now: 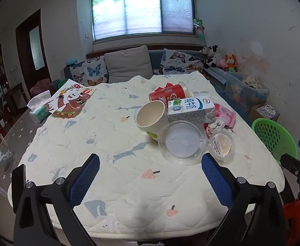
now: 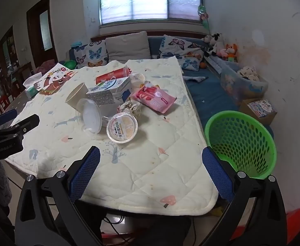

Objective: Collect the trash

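Note:
Trash lies in a pile on the quilted table cover (image 1: 109, 135): a tipped paper cup (image 1: 150, 119), a milk carton (image 1: 191, 110), a red can (image 1: 168, 94), a clear plastic lid (image 1: 182, 141), a sealed pudding cup (image 1: 221, 144), a crumpled wrapper (image 1: 216, 125) and a pink packet (image 1: 226, 113). The same pile shows in the right wrist view, with the pudding cup (image 2: 122, 128) nearest and the pink packet (image 2: 154, 98) behind. A green mesh basket (image 2: 242, 143) stands off the table's right edge. My left gripper (image 1: 150, 176) is open and empty before the pile. My right gripper (image 2: 150, 174) is open and empty over the near table edge.
A tissue pack (image 1: 39, 108) and a cartoon picture sheet (image 1: 72, 100) lie at the table's far left. A sofa with butterfly cushions (image 1: 94, 71) stands behind the table. Plush toys (image 1: 221, 59), a plastic storage bin (image 1: 246, 90) and a cardboard box (image 2: 258, 108) line the right wall.

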Demonstrator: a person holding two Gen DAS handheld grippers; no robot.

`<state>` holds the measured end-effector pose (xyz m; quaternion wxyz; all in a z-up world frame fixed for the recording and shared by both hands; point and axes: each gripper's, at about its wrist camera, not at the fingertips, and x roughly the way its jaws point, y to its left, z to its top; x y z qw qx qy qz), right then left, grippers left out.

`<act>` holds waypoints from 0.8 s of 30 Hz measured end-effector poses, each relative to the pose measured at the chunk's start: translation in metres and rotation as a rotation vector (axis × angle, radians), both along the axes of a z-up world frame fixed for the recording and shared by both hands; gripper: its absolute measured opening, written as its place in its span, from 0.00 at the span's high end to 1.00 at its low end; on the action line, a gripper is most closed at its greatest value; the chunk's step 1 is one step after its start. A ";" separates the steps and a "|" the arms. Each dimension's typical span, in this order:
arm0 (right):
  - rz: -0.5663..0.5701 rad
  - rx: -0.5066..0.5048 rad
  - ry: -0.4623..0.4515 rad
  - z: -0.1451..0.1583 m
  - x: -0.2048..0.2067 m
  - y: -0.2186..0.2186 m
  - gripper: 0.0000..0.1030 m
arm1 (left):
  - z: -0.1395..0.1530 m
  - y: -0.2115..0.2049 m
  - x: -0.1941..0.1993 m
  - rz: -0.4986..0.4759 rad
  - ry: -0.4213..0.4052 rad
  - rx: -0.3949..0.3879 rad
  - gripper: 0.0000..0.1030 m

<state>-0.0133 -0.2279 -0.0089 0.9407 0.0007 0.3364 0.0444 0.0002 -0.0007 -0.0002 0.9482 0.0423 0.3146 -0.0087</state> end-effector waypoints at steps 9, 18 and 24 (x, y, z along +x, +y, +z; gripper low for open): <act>-0.006 0.001 -0.005 0.002 -0.001 -0.002 0.04 | 0.004 -0.003 -0.002 -0.009 -0.014 -0.017 0.07; -0.010 0.002 -0.006 0.003 -0.001 -0.004 0.04 | 0.004 -0.015 -0.007 -0.011 -0.021 -0.010 0.07; -0.009 0.005 -0.009 0.003 -0.004 -0.005 0.04 | 0.005 -0.011 -0.006 -0.016 -0.017 -0.019 0.07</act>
